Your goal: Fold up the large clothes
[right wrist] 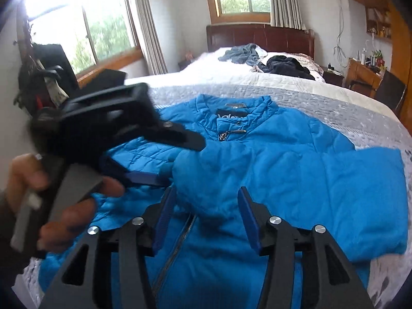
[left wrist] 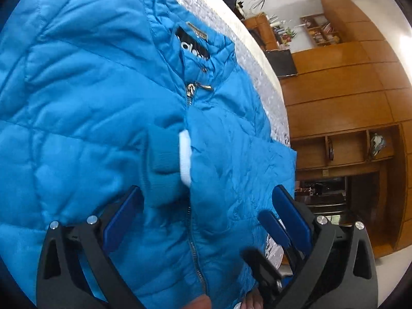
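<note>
Padding and slick shell fabric decide how this blue quilted jacket (right wrist: 270, 159) will handle: judged from its puffed panels and sheen, it should be light, soft and springy, apt to slide on itself and bulge back out of a fold unless pressed flat. Nearest the right gripper (right wrist: 206, 219), whose jaws stand wide apart with nothing between them, lies the zipped front, and a rounded hump of sleeve (right wrist: 203, 180) sits just beyond its fingertips. The left gripper (left wrist: 206, 211) is likewise spread open and empty, hovering over the same middle region; just ahead of its tips rests a ribbed knit cuff (left wrist: 164, 154) with a white edge, lying across the zipper (left wrist: 194, 255). That cuff looks the best first hold, being thicker and less slippery than the shell; otherwise a seam or the hem would grip better than a smooth panel. In the right wrist view a hand (right wrist: 59, 198) holds the left gripper to the left and ahead. Farther on come the zip pull (left wrist: 191, 88) and the collar with its black label (left wrist: 193, 45). The jacket lies front up on a grey-and-white bedspread (right wrist: 334, 103), and past it other clothes (right wrist: 283, 65) are heaped near the headboard (right wrist: 257, 37).
</note>
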The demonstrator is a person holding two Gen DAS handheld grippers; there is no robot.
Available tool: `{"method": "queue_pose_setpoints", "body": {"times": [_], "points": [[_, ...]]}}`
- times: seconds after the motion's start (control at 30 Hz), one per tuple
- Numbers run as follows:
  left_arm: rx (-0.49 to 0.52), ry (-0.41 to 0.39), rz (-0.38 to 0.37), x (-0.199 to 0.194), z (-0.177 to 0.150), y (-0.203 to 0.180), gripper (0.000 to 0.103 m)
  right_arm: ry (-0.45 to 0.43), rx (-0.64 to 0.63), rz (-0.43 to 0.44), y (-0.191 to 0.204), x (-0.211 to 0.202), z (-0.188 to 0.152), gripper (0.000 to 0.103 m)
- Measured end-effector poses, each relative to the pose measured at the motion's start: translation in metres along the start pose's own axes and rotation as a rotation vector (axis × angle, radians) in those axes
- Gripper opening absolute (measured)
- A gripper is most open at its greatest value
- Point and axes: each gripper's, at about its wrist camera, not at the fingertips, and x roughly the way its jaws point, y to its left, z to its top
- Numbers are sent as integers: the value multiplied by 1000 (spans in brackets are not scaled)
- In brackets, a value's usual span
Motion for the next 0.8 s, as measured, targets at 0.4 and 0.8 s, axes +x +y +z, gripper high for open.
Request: {"method": "queue_pose_setpoints", "body": {"times": [0.4, 0.8], "points": [[71, -57, 204, 2, 5, -22, 23, -146, 109, 54, -56, -80, -42, 54], [176, -217, 279, -111, 17, -56, 18, -183, 209, 56, -98, -92, -66, 57]]}}
